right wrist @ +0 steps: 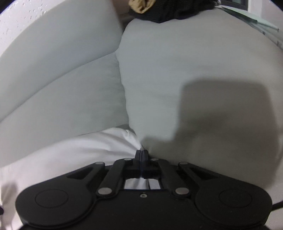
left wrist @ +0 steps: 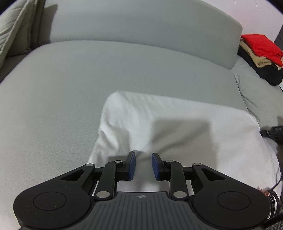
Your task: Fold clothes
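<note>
A white garment point(left wrist: 176, 123) lies folded on the grey sofa seat point(left wrist: 61, 85). My left gripper point(left wrist: 143, 159) is open, its blue pads point(left wrist: 132, 164) just over the garment's near edge, with cloth between and below them. In the right wrist view my right gripper point(right wrist: 141, 152) is shut on a bunched corner of the white garment point(right wrist: 88, 146), at the seam between two seat cushions. The right gripper shows as a dark shape at the right edge of the left wrist view point(left wrist: 275, 131).
A pile of folded clothes, red point(left wrist: 260, 46), tan and black, sits at the far right end of the sofa; its black and tan parts also show in the right wrist view point(right wrist: 159, 8). The grey backrest point(left wrist: 141, 23) rises behind. A cushion point(left wrist: 12, 26) leans at far left.
</note>
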Demonstrator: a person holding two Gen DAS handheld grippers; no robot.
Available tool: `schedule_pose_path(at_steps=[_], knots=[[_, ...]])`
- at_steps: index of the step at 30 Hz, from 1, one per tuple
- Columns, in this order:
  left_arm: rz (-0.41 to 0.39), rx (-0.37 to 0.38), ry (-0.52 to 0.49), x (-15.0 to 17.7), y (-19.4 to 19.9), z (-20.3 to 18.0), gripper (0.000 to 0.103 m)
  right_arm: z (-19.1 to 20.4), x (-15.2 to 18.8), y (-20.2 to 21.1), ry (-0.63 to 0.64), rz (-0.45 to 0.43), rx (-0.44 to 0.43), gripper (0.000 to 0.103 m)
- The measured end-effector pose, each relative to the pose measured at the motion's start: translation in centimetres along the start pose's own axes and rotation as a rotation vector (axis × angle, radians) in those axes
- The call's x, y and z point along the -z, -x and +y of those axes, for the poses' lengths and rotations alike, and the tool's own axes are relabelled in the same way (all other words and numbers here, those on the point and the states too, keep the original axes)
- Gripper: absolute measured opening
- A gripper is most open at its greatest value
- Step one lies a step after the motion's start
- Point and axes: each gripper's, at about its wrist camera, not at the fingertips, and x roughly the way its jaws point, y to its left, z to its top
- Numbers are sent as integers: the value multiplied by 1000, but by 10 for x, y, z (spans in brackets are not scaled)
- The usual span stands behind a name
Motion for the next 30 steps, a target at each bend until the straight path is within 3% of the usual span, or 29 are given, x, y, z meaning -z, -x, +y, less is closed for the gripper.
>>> schedule_pose_path(at_steps=[3,5,6,8,12,15,18,22,30], knots=[[-143,54,118,-4,22,24,20,4,2,25,-10,-10,58,2],[-176,66,209,-9,22,43,20,5,7,45,-19,-10,7,11],[-189,69,255,-11,21,53,21,7,11,54,-13,-2,-53,22],[-174,85,315,-20,8,67,23,18,14,63,17,27,-156,29],[-116,148,412,-37,-23,87,32,54,17,62,100,100,-308,33],[-56,212,501,-41,-43,100,32,68,29,52,138,172,-386,33],[12,251,585,-42,-58,112,31,70,37,35,160,203,-341,34],[59,379,732,-33,-65,134,31,66,40,31,146,186,-351,37],[12,541,767,-36,-59,140,24,65,40,31,144,184,-358,45]])
